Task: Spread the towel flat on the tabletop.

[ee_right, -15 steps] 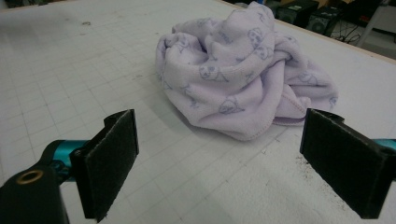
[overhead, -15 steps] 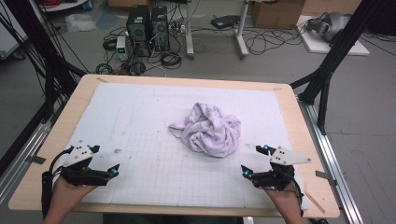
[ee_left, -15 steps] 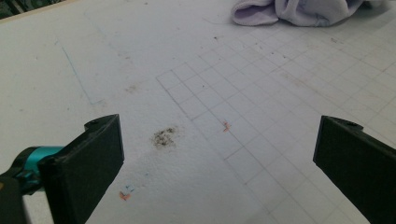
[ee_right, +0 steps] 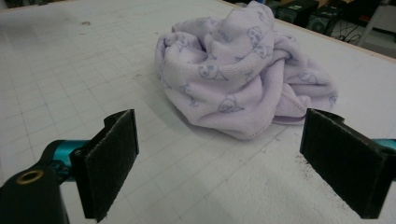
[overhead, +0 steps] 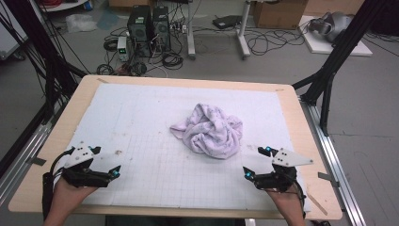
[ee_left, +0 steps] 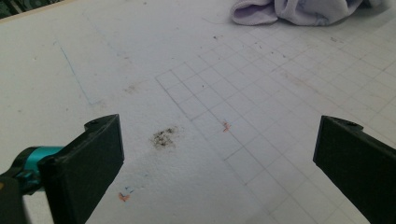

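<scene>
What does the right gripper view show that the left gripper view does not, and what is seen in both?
Right gripper view alone: the whole crumpled lilac towel from close, with its small printed animal faces and its stitched hem, lying just ahead of the open right gripper.

Left gripper view alone: a dark smudge and a small orange mark on the mat between the open left gripper jaws; of the towel it catches an edge at the top.

Both: the white gridded mat, the towel, and two black jaws standing wide apart with nothing between them.

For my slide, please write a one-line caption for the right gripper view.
Open right gripper faces a crumpled lilac towel lying apart from it on the white grid mat.
</scene>
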Demonstrator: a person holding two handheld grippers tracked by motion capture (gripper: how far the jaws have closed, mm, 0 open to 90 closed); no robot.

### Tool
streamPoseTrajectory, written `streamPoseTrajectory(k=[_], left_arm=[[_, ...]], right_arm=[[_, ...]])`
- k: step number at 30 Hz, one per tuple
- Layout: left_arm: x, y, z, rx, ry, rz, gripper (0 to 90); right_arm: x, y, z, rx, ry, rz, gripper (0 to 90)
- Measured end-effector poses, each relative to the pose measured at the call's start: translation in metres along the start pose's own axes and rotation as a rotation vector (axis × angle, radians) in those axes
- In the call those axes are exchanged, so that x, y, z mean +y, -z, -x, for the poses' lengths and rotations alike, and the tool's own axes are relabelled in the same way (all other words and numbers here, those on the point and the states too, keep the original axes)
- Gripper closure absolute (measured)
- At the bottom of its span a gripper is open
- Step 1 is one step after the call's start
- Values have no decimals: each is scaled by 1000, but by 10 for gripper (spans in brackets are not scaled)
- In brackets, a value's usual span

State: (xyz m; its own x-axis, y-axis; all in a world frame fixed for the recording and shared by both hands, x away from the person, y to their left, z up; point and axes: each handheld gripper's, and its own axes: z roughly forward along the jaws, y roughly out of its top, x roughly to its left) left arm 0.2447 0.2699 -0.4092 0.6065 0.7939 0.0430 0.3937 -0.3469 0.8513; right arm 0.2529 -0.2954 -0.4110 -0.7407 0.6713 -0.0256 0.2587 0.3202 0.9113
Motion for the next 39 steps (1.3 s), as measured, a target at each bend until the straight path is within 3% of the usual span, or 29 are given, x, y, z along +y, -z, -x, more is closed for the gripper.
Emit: streamPoseTrajectory(k=[24,33,39], left_arm=[[-3,4,0,10,10,3,23],[-3,1,3,7,6,-5,23],[-3,1,1,5,14,1,23]], right_arm=[[6,-7,-1,21,-6,-10,108],[28,-5,9,36,-7,20,108],[49,-19,13,52,25,15,109]])
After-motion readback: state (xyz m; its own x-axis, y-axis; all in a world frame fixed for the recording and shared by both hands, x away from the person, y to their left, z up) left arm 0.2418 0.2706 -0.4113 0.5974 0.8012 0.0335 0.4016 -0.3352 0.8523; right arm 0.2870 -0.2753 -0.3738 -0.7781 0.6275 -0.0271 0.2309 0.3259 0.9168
